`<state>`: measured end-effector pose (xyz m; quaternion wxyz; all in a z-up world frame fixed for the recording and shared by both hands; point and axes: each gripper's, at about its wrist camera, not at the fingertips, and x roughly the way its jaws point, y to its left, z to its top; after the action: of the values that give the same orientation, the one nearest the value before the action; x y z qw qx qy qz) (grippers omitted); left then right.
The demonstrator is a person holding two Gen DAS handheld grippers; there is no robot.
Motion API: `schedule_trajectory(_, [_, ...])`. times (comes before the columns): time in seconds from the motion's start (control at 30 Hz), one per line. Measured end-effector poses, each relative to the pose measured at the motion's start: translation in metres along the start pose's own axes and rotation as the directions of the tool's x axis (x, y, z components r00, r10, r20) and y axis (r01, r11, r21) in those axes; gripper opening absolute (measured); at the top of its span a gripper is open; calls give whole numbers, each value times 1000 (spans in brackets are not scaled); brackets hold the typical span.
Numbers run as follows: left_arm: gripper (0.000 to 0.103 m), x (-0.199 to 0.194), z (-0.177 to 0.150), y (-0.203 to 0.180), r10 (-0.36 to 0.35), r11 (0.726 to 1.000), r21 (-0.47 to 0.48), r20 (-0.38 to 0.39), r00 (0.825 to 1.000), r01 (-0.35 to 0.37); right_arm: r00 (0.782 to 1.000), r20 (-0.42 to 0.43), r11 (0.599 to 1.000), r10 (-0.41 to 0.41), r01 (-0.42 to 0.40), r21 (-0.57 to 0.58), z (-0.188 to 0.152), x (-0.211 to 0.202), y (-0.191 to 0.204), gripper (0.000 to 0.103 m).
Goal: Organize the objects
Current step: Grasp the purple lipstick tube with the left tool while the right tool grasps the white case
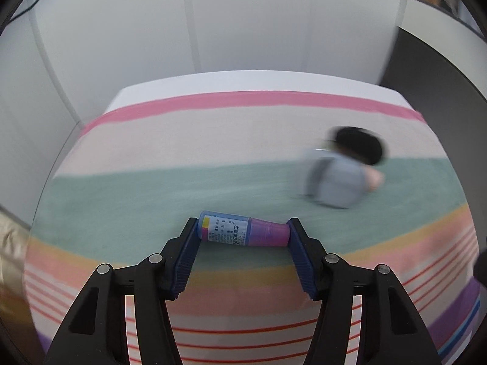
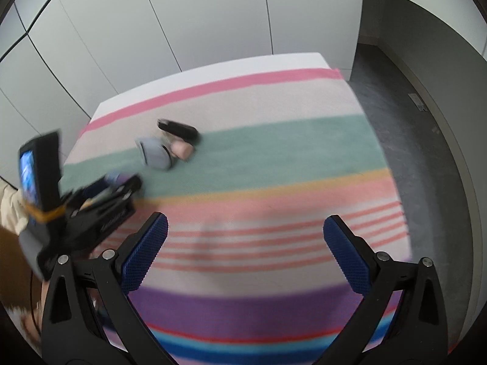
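Nearest the lens: left claw, blue pads clamped end to end on a small bottle, base against the left pad, pink cap against the right. Lying sideways, bottle low over the green band of the striped cloth on the surface; whether touching the cloth or just lifted, cannot tell.

Probably mid-carry toward the blurred grey-blue pouch and the black thing just behind it, farther off to the right. Good practice here: keep the squeeze steady, since an end-to-end hold on a round bottle could pivot or pop out; carry low and level; set down beside the pouch, not on it; spread the pads only once the bottle rests on the cloth, then guard against rolling.

Right claw: pads wide apart, holding nothing, touching nothing, hovering over the pink and red stripes near the front edge. From there, left claw seen at left, blurred, with a phone-like screen strapped above it.
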<state>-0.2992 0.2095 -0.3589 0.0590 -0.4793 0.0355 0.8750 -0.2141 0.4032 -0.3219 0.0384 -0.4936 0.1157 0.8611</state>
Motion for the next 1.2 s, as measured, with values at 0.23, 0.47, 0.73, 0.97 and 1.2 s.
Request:
schedule_trajectory(0.23, [59,-5,-12,66,74,992,-103,2,997,-73,999,28,999,29,-28,-19,20,52,76,103])
schedule_trajectory(0.47, [59,-3,-12,86,82,989,-122,8,997,-80,997,48,997,-54,52,51,38,97,118,102])
schedule_trajectory(0.73, [59,-3,-13,89,75,991,-111,11,997,-73,988,64,990,-142,142,7,41,105,116,59])
schedule_trajectory(0.97, [59,-14,-8,91,74,989,-133,12,997,-72,986,56,986,-159,162,-36,36,87,109,59])
schedule_trajectory(1.2, [59,-50,17,84,79,993,-95,60,995,-74,986,68,983,-152,159,-97,39,47,113,59])
